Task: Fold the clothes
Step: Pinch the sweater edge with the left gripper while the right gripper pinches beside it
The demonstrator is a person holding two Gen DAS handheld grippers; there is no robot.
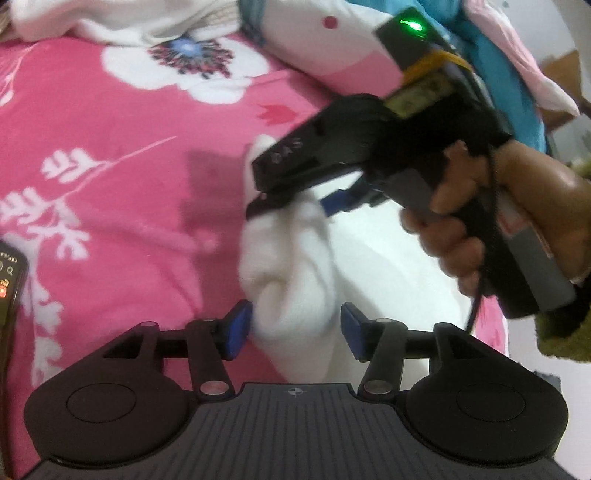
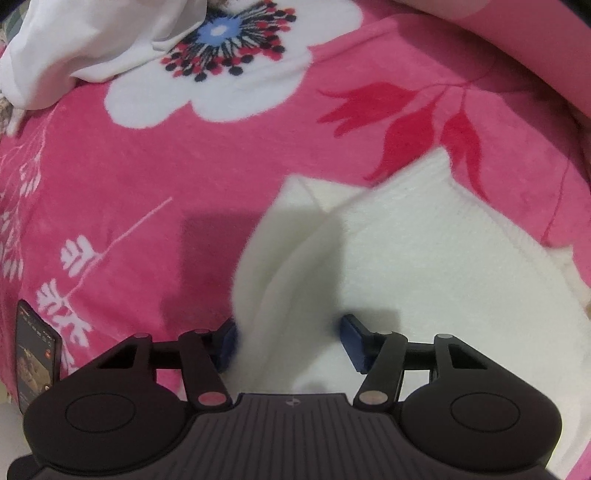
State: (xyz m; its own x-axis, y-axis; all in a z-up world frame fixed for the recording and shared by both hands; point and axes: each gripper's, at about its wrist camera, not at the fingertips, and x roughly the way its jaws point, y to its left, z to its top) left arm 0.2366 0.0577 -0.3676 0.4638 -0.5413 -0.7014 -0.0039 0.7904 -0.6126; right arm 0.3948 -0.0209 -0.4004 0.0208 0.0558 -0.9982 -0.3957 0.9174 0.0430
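Note:
A white fleece garment (image 2: 443,288) lies on the pink flowered blanket (image 2: 147,166). Its left edge is bunched into a raised fold (image 1: 291,266). My left gripper (image 1: 295,328) stands open around the near end of that fold; its left pad (image 1: 238,328) brushes the cloth and the right pad stands clear. My right gripper (image 1: 291,201), held in a hand (image 1: 480,221), points down over the far end of the fold. In the right wrist view it (image 2: 290,341) straddles the fold with jaws apart, the left pad half hidden by cloth.
A phone (image 2: 35,354) with its screen lit lies on the blanket at the left. A heap of white clothing (image 1: 110,22) sits at the far left. A white and pink cushion (image 1: 332,48) and blue and pale pink fabric (image 1: 517,55) lie at the far right.

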